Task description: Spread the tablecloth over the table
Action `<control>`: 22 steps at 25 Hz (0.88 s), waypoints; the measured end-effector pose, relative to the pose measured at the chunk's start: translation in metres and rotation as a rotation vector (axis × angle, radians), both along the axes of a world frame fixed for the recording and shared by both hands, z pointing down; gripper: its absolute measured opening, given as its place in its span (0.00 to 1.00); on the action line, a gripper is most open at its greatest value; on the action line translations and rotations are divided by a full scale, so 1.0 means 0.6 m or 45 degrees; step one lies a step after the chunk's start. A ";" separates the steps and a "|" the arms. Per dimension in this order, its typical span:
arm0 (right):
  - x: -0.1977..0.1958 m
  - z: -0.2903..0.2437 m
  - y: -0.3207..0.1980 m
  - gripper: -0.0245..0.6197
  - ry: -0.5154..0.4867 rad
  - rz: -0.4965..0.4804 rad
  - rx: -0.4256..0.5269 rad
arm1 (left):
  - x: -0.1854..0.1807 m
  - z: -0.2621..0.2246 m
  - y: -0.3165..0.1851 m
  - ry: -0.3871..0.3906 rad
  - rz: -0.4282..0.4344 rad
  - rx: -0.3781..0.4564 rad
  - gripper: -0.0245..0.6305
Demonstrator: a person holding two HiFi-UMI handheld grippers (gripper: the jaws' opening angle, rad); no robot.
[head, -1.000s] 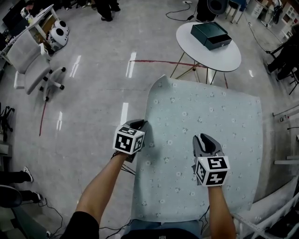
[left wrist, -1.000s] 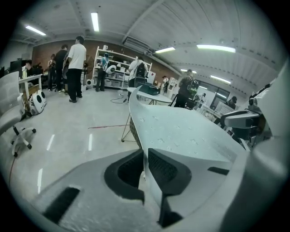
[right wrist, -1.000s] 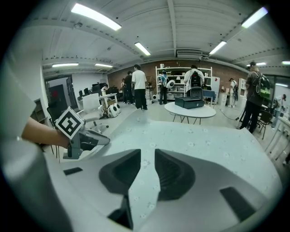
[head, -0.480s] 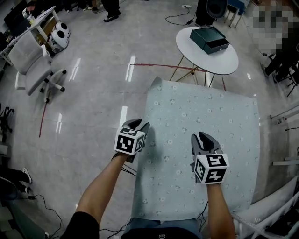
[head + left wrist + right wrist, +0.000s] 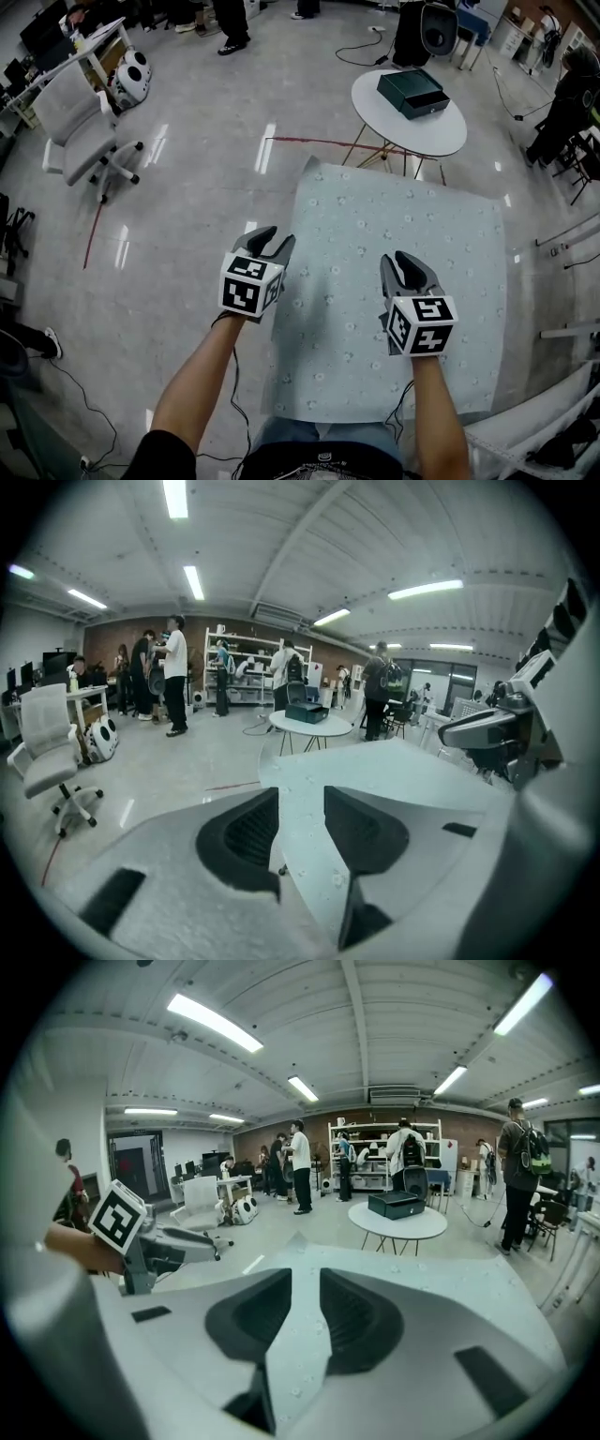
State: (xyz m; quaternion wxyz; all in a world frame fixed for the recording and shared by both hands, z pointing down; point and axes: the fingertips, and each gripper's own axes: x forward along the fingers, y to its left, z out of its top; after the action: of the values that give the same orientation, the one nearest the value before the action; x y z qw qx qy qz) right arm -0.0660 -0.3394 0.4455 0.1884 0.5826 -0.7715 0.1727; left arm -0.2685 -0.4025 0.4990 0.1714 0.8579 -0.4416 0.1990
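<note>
Two grippers: both hang above the near half of the tablecloth, one toward each side, and neither touches it.
Left gripper [image 5: 272,240]: it sits over the cloth's left edge. Its jaws have just been opening and stand a moderate way apart with nothing between them. Its own view shows only the flat cloth beyond the gap.
Tablecloth [image 5: 403,216]: pale, with a small flower print, it lies open and mostly flat over the desk and hides the top completely. The far left corner [image 5: 315,167] looks slightly raised or curled. The near edge reaches the person's body.
Right gripper [image 5: 403,267]: it sits over the right half of the cloth, level with the left one. Its jaws are part open with a narrow gap and are empty, the cloth lying below them rather than pinched.
Round desk [image 5: 412,122]: it stands well beyond the cloth's far edge, carries a dark box [image 5: 411,91], and plays no part here.
Step in hand: judging by the flat cloth and the empty jaws, the spreading looks essentially done and the cloth released.
Next move: probably a check of the overhang. If anything needs work, it is the lifted far left corner, which calls for a light pinch at the edge and a gentle outward pull, without dragging the whole sheet askew.
</note>
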 end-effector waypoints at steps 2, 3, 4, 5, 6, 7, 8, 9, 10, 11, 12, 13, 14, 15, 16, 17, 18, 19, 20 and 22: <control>0.002 -0.019 0.011 0.19 -0.009 -0.017 0.025 | 0.002 -0.032 0.023 -0.001 -0.015 0.047 0.28; 0.004 -0.026 0.018 0.19 -0.015 -0.024 0.037 | 0.004 -0.046 0.036 -0.008 -0.019 0.071 0.28; 0.007 -0.033 0.026 0.19 -0.023 -0.030 0.048 | 0.007 -0.058 0.050 -0.016 -0.023 0.093 0.28; 0.012 -0.039 0.035 0.19 -0.031 -0.037 0.058 | 0.010 -0.070 0.065 -0.024 -0.028 0.113 0.28; 0.018 -0.044 0.045 0.19 -0.038 -0.043 0.068 | 0.015 -0.081 0.080 -0.028 -0.034 0.131 0.28; 0.025 -0.049 0.056 0.19 -0.047 -0.050 0.079 | 0.019 -0.091 0.095 -0.030 -0.043 0.147 0.29; 0.032 -0.054 0.068 0.19 -0.058 -0.057 0.090 | 0.025 -0.101 0.111 -0.031 -0.054 0.162 0.30; 0.040 -0.059 0.081 0.19 -0.069 -0.064 0.099 | 0.030 -0.112 0.126 -0.031 -0.067 0.177 0.30; 0.049 -0.064 0.094 0.20 -0.080 -0.073 0.108 | 0.035 -0.123 0.143 -0.031 -0.083 0.191 0.31; 0.059 -0.070 0.109 0.20 -0.091 -0.082 0.116 | 0.041 -0.133 0.160 -0.032 -0.100 0.203 0.31; 0.068 -0.075 0.124 0.20 -0.101 -0.091 0.122 | 0.047 -0.144 0.179 -0.034 -0.118 0.216 0.32; 0.079 -0.079 0.141 0.21 -0.110 -0.100 0.128 | 0.054 -0.154 0.199 -0.037 -0.135 0.230 0.32; 0.091 -0.084 0.159 0.21 -0.116 -0.109 0.134 | 0.062 -0.163 0.219 -0.039 -0.152 0.245 0.32; 0.103 -0.088 0.177 0.21 -0.122 -0.118 0.142 | 0.071 -0.173 0.240 -0.042 -0.169 0.262 0.32; 0.116 -0.092 0.195 0.21 -0.128 -0.126 0.150 | 0.080 -0.181 0.260 -0.045 -0.185 0.278 0.33; 0.129 -0.096 0.213 0.22 -0.135 -0.134 0.158 | 0.091 -0.190 0.281 -0.047 -0.199 0.295 0.33; 0.143 -0.099 0.231 0.22 -0.141 -0.141 0.166 | 0.102 -0.197 0.301 -0.047 -0.210 0.309 0.33; 0.156 -0.101 0.250 0.22 -0.146 -0.147 0.173 | 0.116 -0.202 0.322 -0.047 -0.217 0.320 0.34; 0.170 -0.104 0.269 0.22 -0.151 -0.151 0.179 | 0.131 -0.206 0.344 -0.047 -0.221 0.328 0.34; 0.199 -0.109 0.309 0.23 -0.160 -0.154 0.189 | 0.163 -0.210 0.388 -0.051 -0.223 0.335 0.34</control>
State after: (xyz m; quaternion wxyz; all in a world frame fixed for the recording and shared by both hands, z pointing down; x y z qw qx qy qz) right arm 0.0531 -0.1539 0.3802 0.1061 0.5353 -0.8263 0.1394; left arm -0.1709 -0.1696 0.3729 0.0653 0.8272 -0.5402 0.1406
